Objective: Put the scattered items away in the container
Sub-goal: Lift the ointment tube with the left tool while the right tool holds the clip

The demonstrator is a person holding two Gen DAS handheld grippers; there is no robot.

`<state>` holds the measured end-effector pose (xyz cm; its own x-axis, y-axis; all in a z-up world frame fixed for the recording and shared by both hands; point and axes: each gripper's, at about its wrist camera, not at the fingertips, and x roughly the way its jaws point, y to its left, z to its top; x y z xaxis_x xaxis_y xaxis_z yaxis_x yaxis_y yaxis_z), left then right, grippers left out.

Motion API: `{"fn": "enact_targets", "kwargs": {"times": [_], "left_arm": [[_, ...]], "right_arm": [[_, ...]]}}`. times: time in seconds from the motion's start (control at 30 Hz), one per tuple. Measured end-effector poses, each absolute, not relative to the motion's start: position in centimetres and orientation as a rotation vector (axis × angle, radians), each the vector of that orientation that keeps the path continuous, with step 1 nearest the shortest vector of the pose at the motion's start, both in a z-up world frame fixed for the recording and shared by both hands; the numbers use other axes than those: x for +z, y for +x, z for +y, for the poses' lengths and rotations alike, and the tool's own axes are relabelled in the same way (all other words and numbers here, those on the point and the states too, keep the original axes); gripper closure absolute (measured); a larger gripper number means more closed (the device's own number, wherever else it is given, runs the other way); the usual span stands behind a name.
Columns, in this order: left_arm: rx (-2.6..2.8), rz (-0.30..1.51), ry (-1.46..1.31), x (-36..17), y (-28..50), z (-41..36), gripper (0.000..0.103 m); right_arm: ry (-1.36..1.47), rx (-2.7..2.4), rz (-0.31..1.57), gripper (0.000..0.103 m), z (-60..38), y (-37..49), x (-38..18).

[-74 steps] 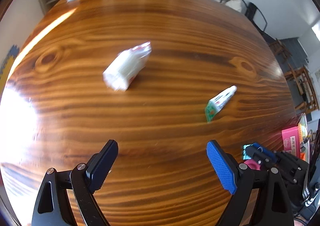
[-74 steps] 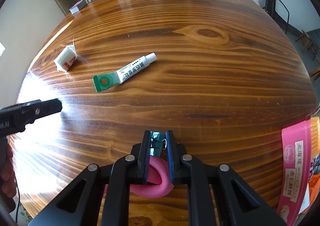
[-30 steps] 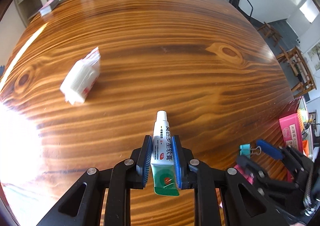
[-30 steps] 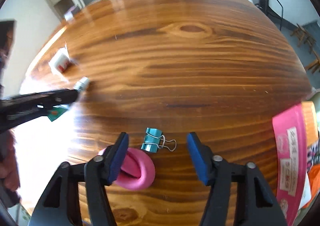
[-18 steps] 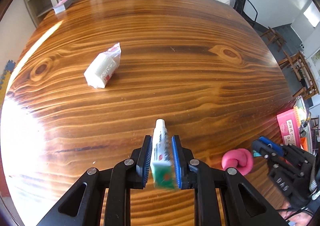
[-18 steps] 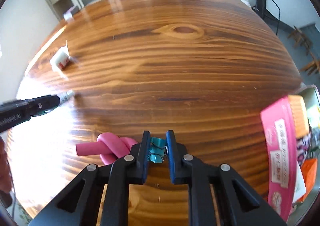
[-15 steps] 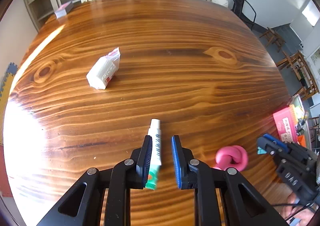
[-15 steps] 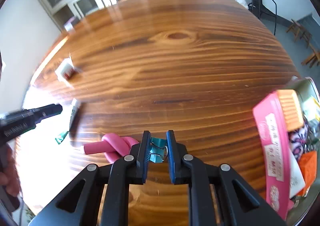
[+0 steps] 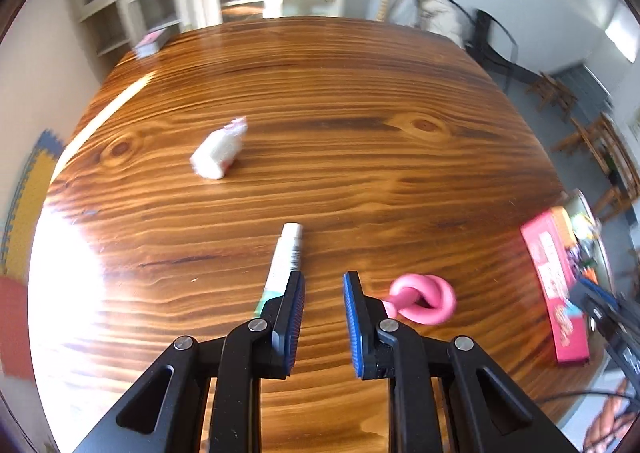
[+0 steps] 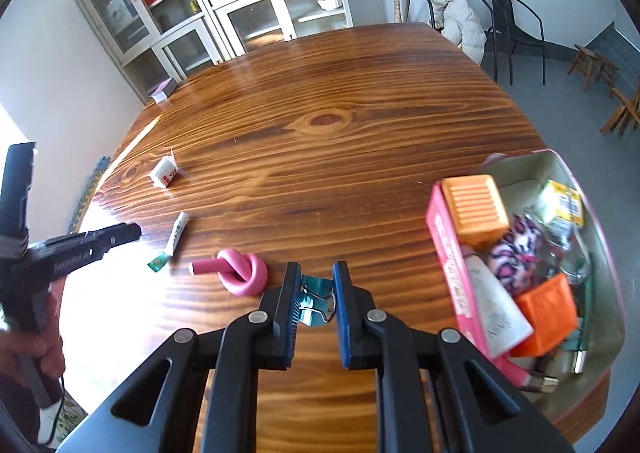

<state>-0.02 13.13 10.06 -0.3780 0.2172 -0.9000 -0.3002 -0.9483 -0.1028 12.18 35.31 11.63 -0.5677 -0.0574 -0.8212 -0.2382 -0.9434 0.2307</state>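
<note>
My right gripper [image 10: 314, 285] is shut on a teal binder clip [image 10: 314, 303] and holds it above the wooden table, left of the container [image 10: 600, 213] full of items. My left gripper [image 9: 323, 293] has its jaws narrowly apart and holds nothing. The white and green tube [image 9: 285, 257] lies on the table just left of its left finger; it also shows in the right wrist view [image 10: 173, 239]. A pink knotted foam toy [image 9: 424, 299] lies to the right of the left gripper, also seen in the right wrist view [image 10: 240, 271]. A white tissue packet [image 9: 219, 153] lies farther back.
A pink box [image 10: 452, 265], orange blocks [image 10: 474, 209] and a patterned cloth [image 10: 516, 249] fill the container. A small box [image 9: 150, 44] sits at the table's far left corner. Cabinets [image 10: 224, 5] and chairs [image 10: 516, 25] stand beyond the table.
The tube has slipped out of my left gripper and lies on the table; that gripper has lifted. My right gripper took the binder clip, rose and turned toward the container.
</note>
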Motion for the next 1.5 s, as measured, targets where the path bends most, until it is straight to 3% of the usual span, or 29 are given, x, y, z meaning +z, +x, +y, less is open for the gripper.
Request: {"fn": "enact_targets", "kwargs": {"times": [0.1, 0.47, 0.83, 1.2, 1.5], "left_arm": [[2.392, 0.077, -1.583, 8.8, -1.1, 12.1, 0.081], [2.307, 0.219, -1.652, 2.4, -4.7, 15.1, 0.081], [2.294, 0.173, -1.664, 1.7, -4.6, 14.1, 0.084], [2.325, 0.090, -1.537, 8.2, -0.1, 15.2, 0.085], [2.206, 0.136, -1.397, 12.6, 4.5, 23.6, 0.085]], "right_arm": [[-1.409, 2.658, 0.482, 0.085, 35.7, 13.2, 11.7], [-1.397, 2.611, 0.483, 0.085, 35.7, 14.9, 11.8], [-1.375, 2.579, 0.495, 0.085, 36.1, 15.2, 12.1], [-1.339, 2.630, 0.511, 0.085, 37.9, 15.9, 13.0], [-1.279, 2.598, 0.559, 0.085, 42.7, 19.2, 13.4]]}}
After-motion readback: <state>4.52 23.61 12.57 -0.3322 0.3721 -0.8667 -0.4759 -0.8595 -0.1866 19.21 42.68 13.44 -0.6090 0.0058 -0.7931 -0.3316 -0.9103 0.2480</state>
